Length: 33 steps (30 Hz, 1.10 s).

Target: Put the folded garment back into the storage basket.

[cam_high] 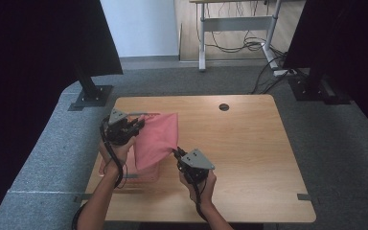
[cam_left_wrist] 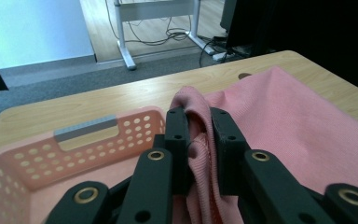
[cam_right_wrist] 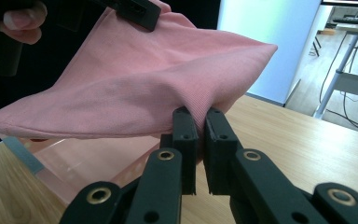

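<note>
A pink cloth point(cam_high: 157, 136) hangs spread between my two grippers above the left part of the wooden table point(cam_high: 249, 153). My left gripper point(cam_high: 138, 123) is shut on the cloth's far left edge; in the left gripper view the bunched pink cloth point(cam_left_wrist: 279, 121) sits pinched in my left gripper point(cam_left_wrist: 199, 122). My right gripper point(cam_high: 176, 151) is shut on the near right corner, and the right gripper view shows the pink cloth point(cam_right_wrist: 144, 88) clamped in my right gripper point(cam_right_wrist: 200, 116). Under the cloth stands a pink perforated basket point(cam_high: 146, 175), its rim point(cam_left_wrist: 74, 140) visible.
The basket point(cam_right_wrist: 88, 163) sits at the table's left front. A round cable hole point(cam_high: 224, 107) lies at the table's far middle. Black stands point(cam_high: 92, 93) rise beyond the far corners, and a desk frame with cables point(cam_high: 239, 28) is farther back on the floor.
</note>
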Motion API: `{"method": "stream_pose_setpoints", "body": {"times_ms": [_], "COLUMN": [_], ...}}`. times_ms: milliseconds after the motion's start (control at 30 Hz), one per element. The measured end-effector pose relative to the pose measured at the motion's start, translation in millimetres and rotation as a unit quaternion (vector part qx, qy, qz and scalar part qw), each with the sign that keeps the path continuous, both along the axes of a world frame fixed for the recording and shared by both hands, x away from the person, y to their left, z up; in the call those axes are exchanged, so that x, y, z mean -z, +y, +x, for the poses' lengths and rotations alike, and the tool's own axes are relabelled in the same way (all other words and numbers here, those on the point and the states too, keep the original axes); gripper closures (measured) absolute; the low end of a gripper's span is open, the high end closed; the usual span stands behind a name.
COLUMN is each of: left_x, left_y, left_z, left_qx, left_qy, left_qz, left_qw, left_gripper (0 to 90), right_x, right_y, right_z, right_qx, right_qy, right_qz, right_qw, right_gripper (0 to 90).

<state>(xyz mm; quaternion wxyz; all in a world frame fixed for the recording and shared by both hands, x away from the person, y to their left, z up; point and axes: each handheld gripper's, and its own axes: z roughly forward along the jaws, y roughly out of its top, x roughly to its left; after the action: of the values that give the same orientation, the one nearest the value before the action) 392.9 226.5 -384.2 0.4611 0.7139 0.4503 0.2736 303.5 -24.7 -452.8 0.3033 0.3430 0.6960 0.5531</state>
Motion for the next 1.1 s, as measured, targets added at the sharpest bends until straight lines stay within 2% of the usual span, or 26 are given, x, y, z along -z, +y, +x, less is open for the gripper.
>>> {"method": "stream_pose_setpoints", "body": {"times_ms": [467,1100], "left_x": [-2.0,0.0], "left_y": [20.1,33.8], "left_z": [-3.2,-2.2], "left_qx": [-0.016,-0.027], "left_qy": [0.0,0.002], "left_qz": [0.006,0.004], "left_qw": [0.9998,0.9996], "left_gripper": [77.8,77.8], "right_x": [-0.8,1.2], "right_y": [21.1,38.7], "right_z": [2.4,7.3], "right_qx": [-0.015,-0.025], "right_qy": [0.002,0.006], "right_qz": [-0.002,-0.003], "right_qw": [0.9999,0.9997], "right_gripper": [84.8,84.8]}}
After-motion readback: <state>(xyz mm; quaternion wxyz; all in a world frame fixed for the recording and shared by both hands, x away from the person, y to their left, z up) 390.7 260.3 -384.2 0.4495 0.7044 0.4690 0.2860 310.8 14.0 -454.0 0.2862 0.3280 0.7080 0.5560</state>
